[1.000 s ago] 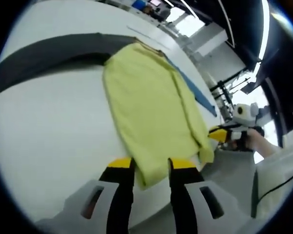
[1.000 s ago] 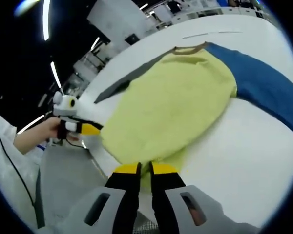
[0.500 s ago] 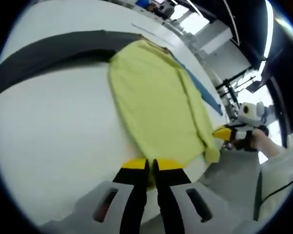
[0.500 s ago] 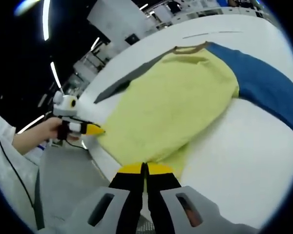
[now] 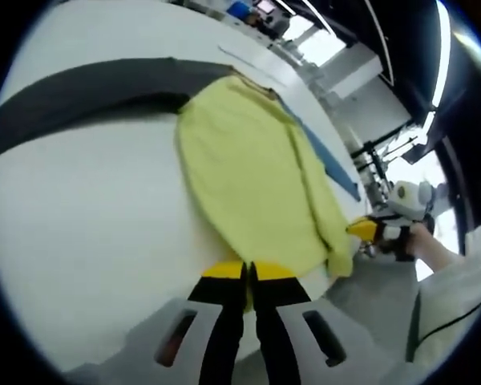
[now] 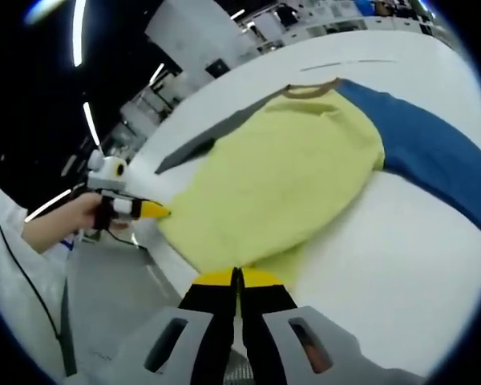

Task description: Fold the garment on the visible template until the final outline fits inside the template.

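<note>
Both pairs of jaws have closed since a second ago: we had them spread on either side of the hem then, and now the left gripper (image 5: 248, 271) and the right gripper (image 6: 238, 278) each pinch a bottom corner of the yellow garment (image 5: 252, 180), jaws pressed together with cloth between the yellow tips. We read that as the grasp being secured, so the next step is probably to lift the hem and carry it toward the collar for a fold. Our garment lies flat and lengthwise on the white table (image 5: 88, 224), its near edge at the table's front edge and its brown-trimmed collar at the far end; in the right gripper view it spreads wide (image 6: 280, 184). Under it run two strips that we take for the template: a dark grey band (image 5: 80, 88) out to one side and a blue band (image 6: 441, 168) to the other. Whether the outline fits inside yet we cannot tell. Each view also shows the other gripper, held by a hand in a white sleeve. Beyond the table stand racks and ceiling lights, well apart. Nothing lies on the cloth to block the fold.
</note>
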